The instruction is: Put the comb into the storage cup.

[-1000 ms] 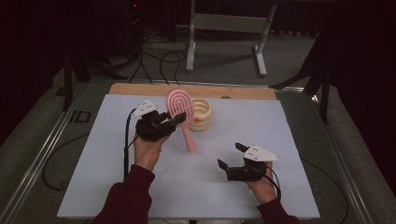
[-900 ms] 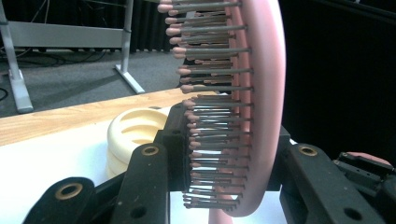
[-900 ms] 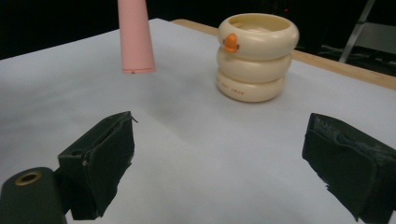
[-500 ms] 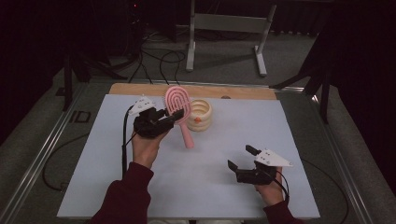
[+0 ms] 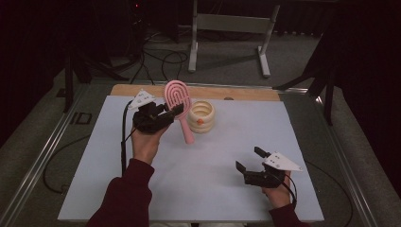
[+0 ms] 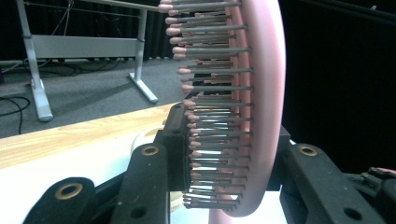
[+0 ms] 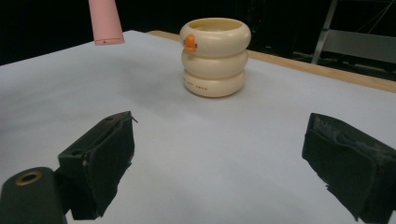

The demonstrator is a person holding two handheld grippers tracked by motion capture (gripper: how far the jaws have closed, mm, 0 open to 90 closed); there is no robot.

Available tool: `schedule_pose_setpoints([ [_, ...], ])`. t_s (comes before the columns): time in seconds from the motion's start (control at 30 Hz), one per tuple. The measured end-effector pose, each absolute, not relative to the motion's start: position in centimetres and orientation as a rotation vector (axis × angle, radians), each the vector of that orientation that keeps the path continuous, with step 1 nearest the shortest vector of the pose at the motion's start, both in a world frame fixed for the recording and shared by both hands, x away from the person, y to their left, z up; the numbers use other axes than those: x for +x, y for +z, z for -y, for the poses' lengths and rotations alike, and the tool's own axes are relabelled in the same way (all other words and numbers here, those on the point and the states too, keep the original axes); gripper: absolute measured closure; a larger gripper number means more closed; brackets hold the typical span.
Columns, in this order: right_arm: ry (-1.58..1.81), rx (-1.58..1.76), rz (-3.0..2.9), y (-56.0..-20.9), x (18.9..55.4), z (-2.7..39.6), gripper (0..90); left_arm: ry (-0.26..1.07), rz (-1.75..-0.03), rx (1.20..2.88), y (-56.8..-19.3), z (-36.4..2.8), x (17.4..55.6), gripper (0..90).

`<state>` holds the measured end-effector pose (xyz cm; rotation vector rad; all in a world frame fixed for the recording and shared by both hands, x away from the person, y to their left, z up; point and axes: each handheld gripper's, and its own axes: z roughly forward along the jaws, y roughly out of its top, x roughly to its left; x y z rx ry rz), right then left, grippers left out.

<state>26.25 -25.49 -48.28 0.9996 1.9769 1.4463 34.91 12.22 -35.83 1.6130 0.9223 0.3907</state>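
My left gripper [image 5: 176,109] is shut on a pink hairbrush [image 5: 178,96], held above the white table [image 5: 213,194] at the back left. The brush stands nearly upright, head up, with its handle slanting down to the right beside a cream ringed cup [image 5: 200,117]. In the left gripper view the bristles and the pink hairbrush back [image 6: 261,93] sit clamped between the two black jaws. My right gripper [image 5: 249,159] hovers low at the front right, open, with nothing between its jaws. From the right gripper view the cup [image 7: 215,56] stands ahead and the brush handle tip [image 7: 106,23] hangs at upper left.
A wooden strip [image 5: 246,93] runs along the table's far edge. A metal stand [image 5: 231,28] and cables [image 5: 156,56] lie on the floor beyond. Metal rails [image 5: 42,156] flank the table. Bare white surface spreads between the two hands.
My right gripper has drifted a little to the right and toward the near edge. The left hand with the brush has barely moved.
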Motion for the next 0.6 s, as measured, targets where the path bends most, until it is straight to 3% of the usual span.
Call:
schedule_pose_setpoints([
  [0.6, 1.470, 1.016, -1.950, -48.2, 26.2, 26.4, 9.3, 0.398, -0.910, 1.600, -34.6, -11.5, 36.5, 64.8],
])
